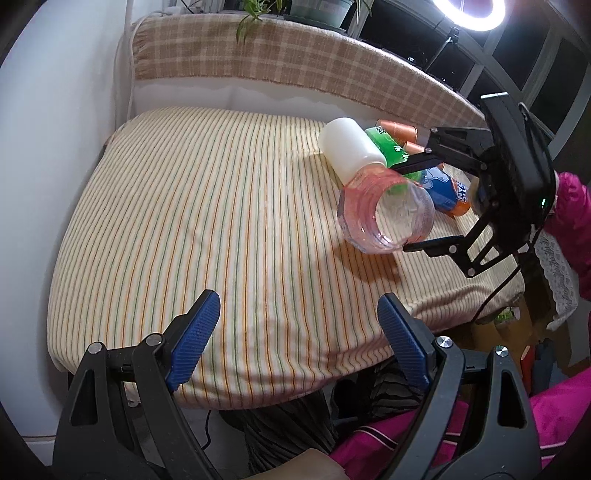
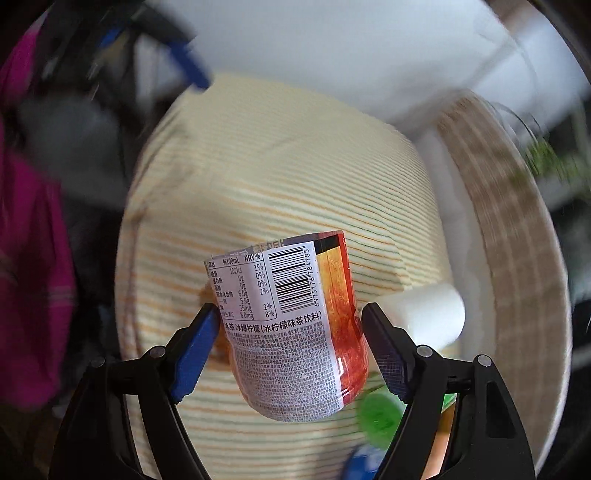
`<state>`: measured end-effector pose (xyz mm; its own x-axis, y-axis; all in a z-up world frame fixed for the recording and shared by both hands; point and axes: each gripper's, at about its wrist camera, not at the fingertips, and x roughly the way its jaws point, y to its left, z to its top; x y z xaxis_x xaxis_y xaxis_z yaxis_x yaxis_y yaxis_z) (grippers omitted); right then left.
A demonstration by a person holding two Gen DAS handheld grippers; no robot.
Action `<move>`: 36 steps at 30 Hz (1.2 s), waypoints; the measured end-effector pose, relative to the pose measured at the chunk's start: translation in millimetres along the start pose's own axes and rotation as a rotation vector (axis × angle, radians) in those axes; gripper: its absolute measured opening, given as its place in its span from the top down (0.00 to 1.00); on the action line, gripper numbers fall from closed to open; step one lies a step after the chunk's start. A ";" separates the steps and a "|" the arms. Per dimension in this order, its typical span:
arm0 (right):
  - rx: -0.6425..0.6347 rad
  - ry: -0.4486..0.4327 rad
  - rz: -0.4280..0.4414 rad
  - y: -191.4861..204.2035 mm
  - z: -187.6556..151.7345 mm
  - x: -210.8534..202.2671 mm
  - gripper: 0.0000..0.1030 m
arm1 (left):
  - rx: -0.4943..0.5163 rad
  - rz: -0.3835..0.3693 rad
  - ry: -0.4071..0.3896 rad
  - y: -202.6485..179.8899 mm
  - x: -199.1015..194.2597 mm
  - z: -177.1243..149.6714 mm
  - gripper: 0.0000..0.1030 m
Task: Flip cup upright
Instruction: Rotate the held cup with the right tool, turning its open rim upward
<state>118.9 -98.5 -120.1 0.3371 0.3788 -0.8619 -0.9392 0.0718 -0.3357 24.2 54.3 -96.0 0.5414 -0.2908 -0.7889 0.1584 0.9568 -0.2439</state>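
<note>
Ring-light [image 1: 468,11] glare; right-wrist motion blur

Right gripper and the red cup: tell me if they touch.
Touching. In the right wrist view, the right gripper has both jaws pressed against the sides of the red cup, lifted off the striped cloth.

A tabletop [image 1: 192,221] covered in a cream cloth with thin orange and green stripes fills most of the left wrist view. Along its far edge runs a white ledge draped with a tan checked cloth [image 1: 295,62], and potted plants [image 1: 258,9] stand on top of that. A plain pale wall [image 1: 55,129] rises beside the left edge. Past the far right corner, dark window panes [image 1: 524,59] sit in light frames, and a glowing ring light [image 1: 469,14] shines in front of them.
</note>
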 end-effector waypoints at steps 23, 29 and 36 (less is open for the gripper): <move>0.927 -0.287 -0.126 -5.0 -79.9 -41.5 0.24 | 0.058 0.038 -0.116 -36.9 6.8 17.9 0.13; 1.084 -0.341 -0.194 1.9 -92.9 -46.8 0.24 | 0.064 0.053 -0.172 -48.7 3.9 21.9 0.13; 1.224 -0.358 -0.273 8.5 -105.5 -44.8 0.24 | 0.075 0.062 -0.215 -57.2 -1.0 24.4 0.13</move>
<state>102.8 -212.2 -124.4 0.6678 0.4278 -0.6091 -0.3568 0.9022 0.2424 34.8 0.0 -67.6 0.7140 -0.2305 -0.6612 0.1756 0.9730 -0.1496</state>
